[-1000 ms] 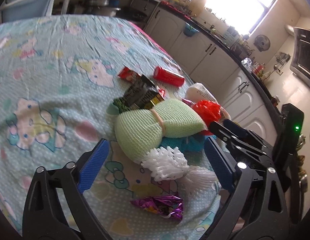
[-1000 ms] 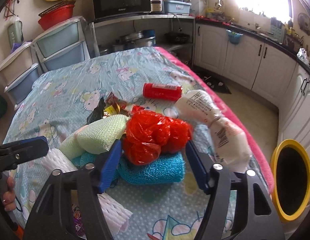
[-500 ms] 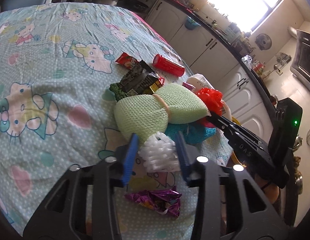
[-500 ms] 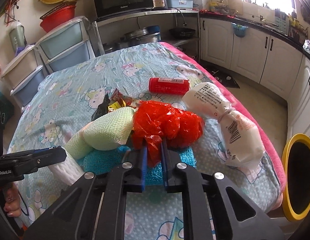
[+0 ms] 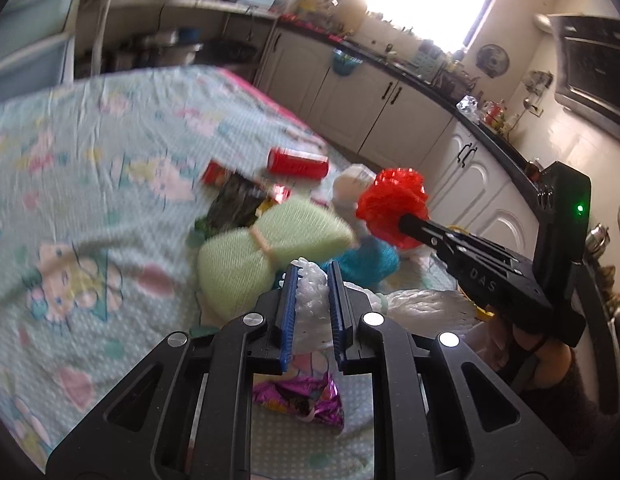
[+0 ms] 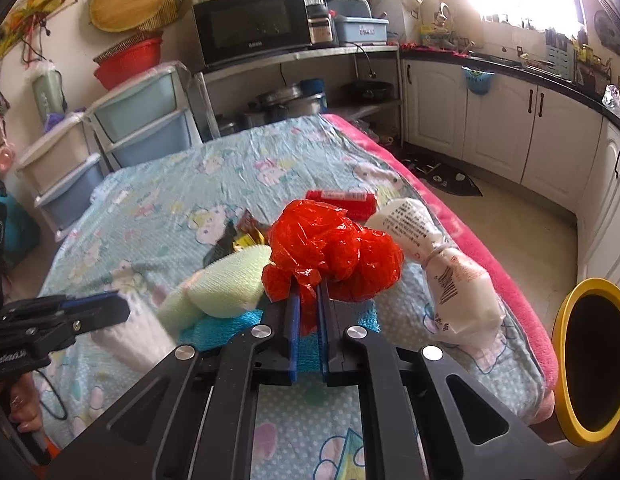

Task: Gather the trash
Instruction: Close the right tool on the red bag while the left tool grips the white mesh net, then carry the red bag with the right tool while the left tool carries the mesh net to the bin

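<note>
While both tongs grip trash above the cloth-covered surface point(image 6: 238, 168), lifted clear of the pile. Left tongs point(image 5: 312, 280) — blue pads point(image 5: 290, 300) pressed in on a white foam net point(image 5: 310, 292), its ribbed tail point(image 5: 425, 308) trailing off to the right. Right tongs point(image 6: 308, 296) clamped tight on the knotted neck of a red plastic bag point(image 6: 333, 252), crumpled bulk bunched at the tips; from the left wrist view, held out at the end of the black fingers above the heap point(image 5: 389, 216).

On the surface beneath: light green foam wrap point(image 5: 266, 252) cinched with a rubber band, just left of the foam net; teal netting point(image 5: 369, 260) under and behind it; dark snack wrapper point(image 5: 234, 208) farther back, touching the green wrap; red cylinder point(image 5: 298, 162) lying on its side at the far end of the pile. White printed bag point(image 6: 441, 272), tied at the middle, stretched along the right edge beside the pink border. Purple foil wrapper point(image 5: 298, 398) nearest the left camera, partly hidden by the tongs' frame. Left view blurred, so finer detail of the wrappers not readable.

Off the right edge, on the floor — yellow-rimmed bin point(image 6: 589, 364), dark mouth open toward the camera. Far wall: microwave point(image 6: 250, 28) on a shelf, drawer units point(image 6: 142, 120) to the left.
</note>
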A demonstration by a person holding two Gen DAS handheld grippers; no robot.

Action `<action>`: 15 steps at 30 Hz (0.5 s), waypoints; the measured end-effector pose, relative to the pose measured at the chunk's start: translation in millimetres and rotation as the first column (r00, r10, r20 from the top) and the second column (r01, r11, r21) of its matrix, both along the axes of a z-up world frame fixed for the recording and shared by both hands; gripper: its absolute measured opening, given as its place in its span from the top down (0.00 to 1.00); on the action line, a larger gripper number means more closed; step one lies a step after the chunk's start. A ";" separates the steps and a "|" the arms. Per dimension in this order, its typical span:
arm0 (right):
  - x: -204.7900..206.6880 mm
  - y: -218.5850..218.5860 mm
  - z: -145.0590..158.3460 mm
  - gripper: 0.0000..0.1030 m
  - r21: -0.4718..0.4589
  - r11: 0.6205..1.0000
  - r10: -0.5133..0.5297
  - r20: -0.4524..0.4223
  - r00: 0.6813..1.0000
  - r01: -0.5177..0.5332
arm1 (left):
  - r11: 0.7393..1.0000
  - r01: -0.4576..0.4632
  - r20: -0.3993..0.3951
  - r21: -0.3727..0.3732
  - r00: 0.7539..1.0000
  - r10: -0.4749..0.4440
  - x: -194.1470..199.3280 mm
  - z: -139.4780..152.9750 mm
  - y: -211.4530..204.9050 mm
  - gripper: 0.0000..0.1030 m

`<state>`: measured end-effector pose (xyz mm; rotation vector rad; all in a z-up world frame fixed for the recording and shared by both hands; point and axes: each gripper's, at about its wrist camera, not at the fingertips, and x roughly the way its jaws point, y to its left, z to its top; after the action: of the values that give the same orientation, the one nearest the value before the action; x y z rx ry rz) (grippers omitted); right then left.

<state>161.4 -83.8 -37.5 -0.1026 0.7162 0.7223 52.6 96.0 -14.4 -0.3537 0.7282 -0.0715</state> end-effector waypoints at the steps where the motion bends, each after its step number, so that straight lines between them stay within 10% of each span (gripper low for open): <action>1: -1.5 -2.1 4.1 0.93 0.009 1.000 0.001 0.006 1.000 -0.001 | 1.000 0.001 0.014 0.012 1.000 -0.001 1.4 5.1 -1.7 0.90; 15: -16.5 -77.7 85.1 0.93 0.147 0.986 -0.094 0.110 0.989 0.077 | 0.996 0.069 0.141 0.059 0.987 -0.077 35.3 59.5 -45.1 0.90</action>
<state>144.9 -161.5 47.6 0.0169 0.5522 0.6772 87.9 50.8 45.1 -0.2676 0.6002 -0.1452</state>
